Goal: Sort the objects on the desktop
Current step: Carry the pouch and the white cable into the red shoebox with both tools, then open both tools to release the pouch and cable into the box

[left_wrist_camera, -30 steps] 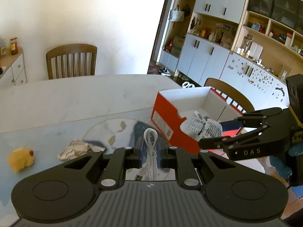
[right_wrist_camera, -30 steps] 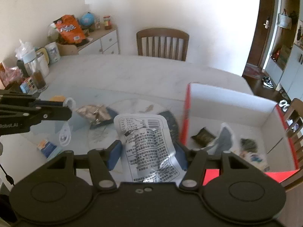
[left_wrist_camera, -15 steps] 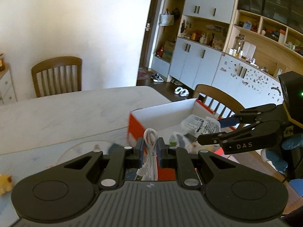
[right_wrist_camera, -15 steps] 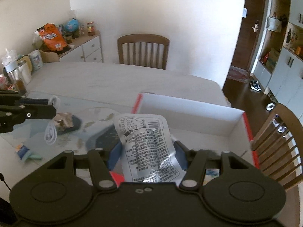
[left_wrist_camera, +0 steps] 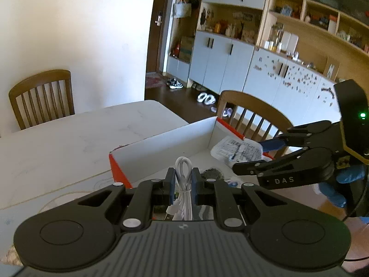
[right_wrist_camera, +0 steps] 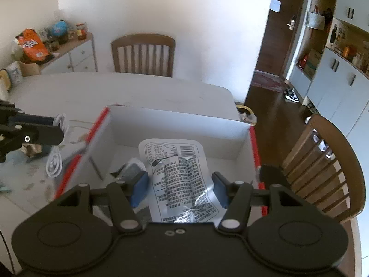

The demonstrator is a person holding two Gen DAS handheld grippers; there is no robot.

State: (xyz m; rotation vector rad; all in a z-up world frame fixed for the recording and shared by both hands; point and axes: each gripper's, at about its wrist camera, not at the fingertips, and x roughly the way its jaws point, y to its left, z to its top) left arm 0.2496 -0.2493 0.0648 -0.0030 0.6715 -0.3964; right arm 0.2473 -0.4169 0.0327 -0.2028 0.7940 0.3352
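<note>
My left gripper [left_wrist_camera: 183, 180] is shut on a coiled white cable [left_wrist_camera: 183, 173], which pokes up between its blue pads. In the right wrist view that left gripper [right_wrist_camera: 46, 131] hangs just outside the left wall of the box, with the cable [right_wrist_camera: 55, 159] dangling below it. The red-and-white shoe box [right_wrist_camera: 175, 127] lies open on the table. My right gripper [right_wrist_camera: 178, 184] is shut on a silver printed packet [right_wrist_camera: 177, 175] and holds it over the inside of the box. The left wrist view shows the right gripper [left_wrist_camera: 249, 157] and its packet [left_wrist_camera: 237, 149] above the box's [left_wrist_camera: 161, 147] far right end.
A dark packet [right_wrist_camera: 129, 170] and other small items lie in the box. One wooden chair [right_wrist_camera: 322, 161] stands close against the box's right side, another [right_wrist_camera: 143, 55] at the table's far end. A sideboard [right_wrist_camera: 69, 53] with snacks stands at the back left. A blue-gloved hand [left_wrist_camera: 346, 180] holds the right gripper.
Both grippers have swept to the right with their loads. The right one went from the glass mat to above the box. The left one came up to the box's left wall.
</note>
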